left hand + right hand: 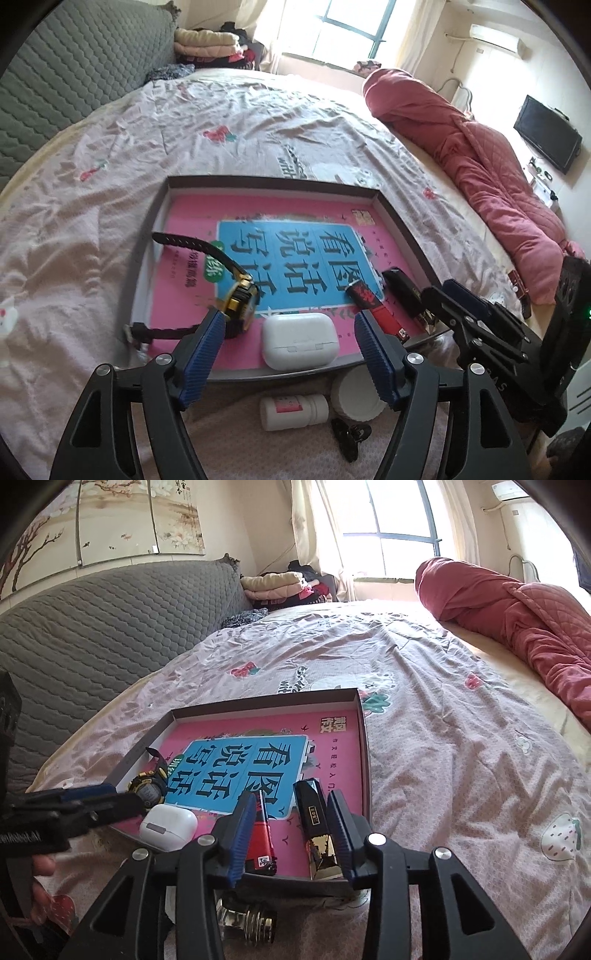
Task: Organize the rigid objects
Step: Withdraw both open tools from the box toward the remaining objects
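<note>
On a bed, a shallow tray [400, 221] holds a white earbud case [300, 339] by its near rim. Left tongs [290, 321] spread wide above it, pinching nothing. Right tongs [290, 818] stand half spread, empty. The case looks light, hard, slippery (grip its flat sides).

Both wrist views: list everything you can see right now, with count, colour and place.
tray: 1, grey, on bed
book: 1, pink and blue, lining tray
watch: 1, black and yellow, tray's left
earbud case: 1, white, tray's near edge
lighter: 1, red and black, tray's right
black-gold case: 1, tray, between right gripper's fingers, untouched
bottle: 1, white, bedsheet before tray
lid: 1, white, beside bottle
clip: 1, black, near bottle
metal fitting: 1, silver, before tray
left gripper: open
right gripper: open
</note>
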